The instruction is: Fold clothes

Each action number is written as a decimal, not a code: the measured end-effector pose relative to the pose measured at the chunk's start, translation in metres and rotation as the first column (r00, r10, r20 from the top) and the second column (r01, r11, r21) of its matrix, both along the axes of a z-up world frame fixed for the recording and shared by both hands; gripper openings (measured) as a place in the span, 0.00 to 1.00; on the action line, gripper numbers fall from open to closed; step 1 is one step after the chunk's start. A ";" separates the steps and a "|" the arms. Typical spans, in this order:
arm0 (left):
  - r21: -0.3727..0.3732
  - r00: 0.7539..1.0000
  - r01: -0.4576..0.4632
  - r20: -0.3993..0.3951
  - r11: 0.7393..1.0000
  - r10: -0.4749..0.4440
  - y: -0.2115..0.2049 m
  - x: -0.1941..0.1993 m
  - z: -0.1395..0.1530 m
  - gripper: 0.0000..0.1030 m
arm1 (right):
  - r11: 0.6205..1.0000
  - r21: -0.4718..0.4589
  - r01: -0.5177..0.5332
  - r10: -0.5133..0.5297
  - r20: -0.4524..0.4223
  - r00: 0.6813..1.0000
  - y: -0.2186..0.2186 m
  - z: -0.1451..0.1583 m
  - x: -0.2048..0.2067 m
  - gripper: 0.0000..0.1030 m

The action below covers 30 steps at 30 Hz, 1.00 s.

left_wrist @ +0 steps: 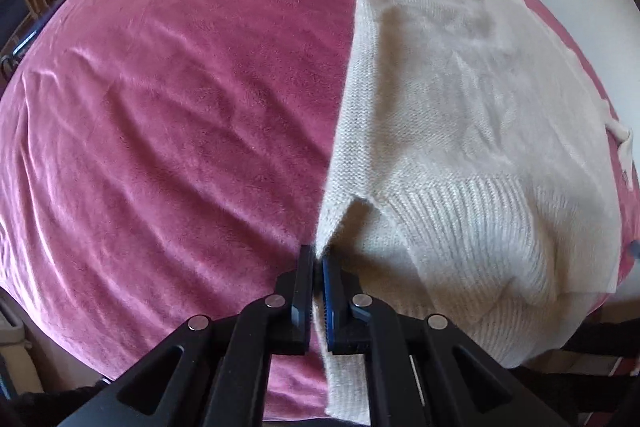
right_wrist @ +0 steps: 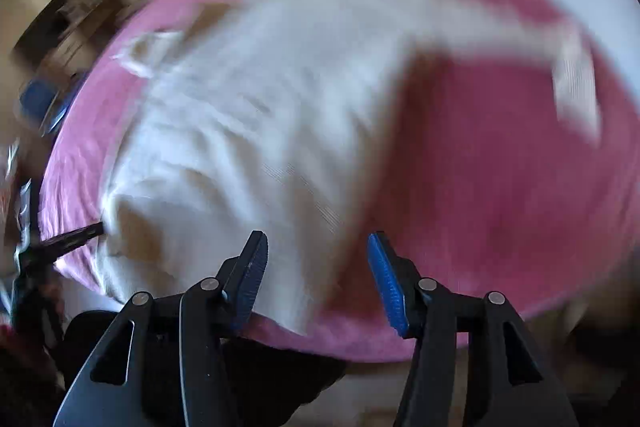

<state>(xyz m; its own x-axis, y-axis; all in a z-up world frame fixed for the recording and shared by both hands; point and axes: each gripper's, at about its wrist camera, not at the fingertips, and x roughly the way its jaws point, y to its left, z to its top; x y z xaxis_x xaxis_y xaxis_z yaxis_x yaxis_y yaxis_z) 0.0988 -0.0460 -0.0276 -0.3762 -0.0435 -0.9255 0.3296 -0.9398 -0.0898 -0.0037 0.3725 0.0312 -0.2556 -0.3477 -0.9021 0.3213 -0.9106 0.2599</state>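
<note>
Clamped in our left gripper (left_wrist: 317,259) jaws is the hem corner of the cream sweater (left_wrist: 440,87), spread ahead across the pink bed (left_wrist: 180,107), no fold visible. Our right gripper (right_wrist: 318,259) jaws gape empty over its hem.

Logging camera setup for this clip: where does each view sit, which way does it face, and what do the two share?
Left wrist: on the left gripper, looking forward across the pink bedspread; its fingers are closed on the cream sweater at its near hem corner.
Right wrist: on the right gripper, blurred, facing the sweater from the bed's near edge; its fingers are open and empty.
Shared: sweater, bedspread, and the left gripper at the right view's left edge.
</note>
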 end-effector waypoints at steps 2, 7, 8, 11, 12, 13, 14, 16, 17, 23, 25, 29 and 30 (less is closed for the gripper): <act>-0.004 1.000 0.005 -0.031 1.000 -0.005 0.003 0.002 0.008 0.05 | 0.994 -0.105 -0.019 0.025 0.058 0.998 0.005 -0.030 0.009 0.54; -0.014 0.994 0.016 -0.108 1.000 -0.018 0.010 0.008 0.029 0.05 | 0.977 -0.177 -0.114 0.128 0.068 0.989 -0.019 -0.048 0.035 0.54; -0.016 0.992 0.018 -0.123 1.000 -0.020 0.011 0.009 0.034 0.05 | 0.979 -0.161 -0.121 0.131 0.053 0.990 -0.023 -0.048 0.034 0.54; -0.034 0.972 0.095 -0.213 0.995 -0.100 0.028 -0.022 0.067 0.05 | 0.976 -0.154 -0.153 0.146 -0.057 0.988 -0.047 -0.024 0.018 0.54; -0.042 0.961 0.125 -0.245 0.991 -0.131 0.034 -0.034 0.079 0.05 | 0.971 -0.143 -0.190 0.176 -0.104 0.979 -0.063 -0.013 0.013 0.54; -0.052 0.947 0.154 -0.276 0.987 -0.163 0.041 -0.047 0.092 0.05 | 0.962 -0.139 -0.235 0.216 -0.141 0.966 -0.081 -0.003 0.011 0.54; -0.062 0.932 0.183 -0.307 0.981 -0.194 0.047 -0.060 0.104 0.08 | 0.947 -0.152 -0.282 0.257 -0.168 0.952 -0.099 0.004 0.009 0.54; -0.029 0.933 0.206 -0.297 0.978 -0.205 0.047 -0.069 0.105 0.10 | 0.894 -0.252 -0.371 0.334 -0.180 0.925 -0.132 0.011 0.006 0.54; 0.017 0.942 0.201 -0.278 0.980 -0.188 0.041 -0.069 0.097 0.10 | 0.867 -0.314 -0.387 0.354 -0.157 0.922 -0.140 0.007 0.004 0.54; 0.148 0.983 0.170 -0.095 0.974 -0.157 0.034 -0.034 0.047 0.10 | 0.832 -0.487 -0.266 0.292 -0.023 0.956 -0.088 -0.018 0.000 0.55; 0.128 0.980 0.191 -0.084 0.973 -0.181 0.048 -0.038 0.039 0.10 | 0.836 -0.523 -0.166 0.179 -0.026 0.984 -0.032 -0.016 -0.001 0.55; 0.108 0.979 0.205 -0.017 0.973 -0.204 0.059 -0.048 0.013 0.10 | 0.792 -0.600 0.111 -0.086 0.070 0.994 0.059 -0.043 -0.016 0.56; 0.104 0.978 0.207 0.009 0.973 -0.209 0.060 -0.051 0.005 0.10 | 0.774 -0.615 0.154 -0.114 0.104 0.988 0.069 -0.054 -0.021 0.56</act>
<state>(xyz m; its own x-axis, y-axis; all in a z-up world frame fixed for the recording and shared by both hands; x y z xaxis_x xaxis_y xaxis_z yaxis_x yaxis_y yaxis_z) 0.0475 0.0142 -0.0228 -0.3482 0.1292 -0.9285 0.1303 -0.9742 -0.1844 -0.0244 0.4410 -0.0228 -0.2967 -0.8021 -0.5182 0.1750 -0.5792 0.7962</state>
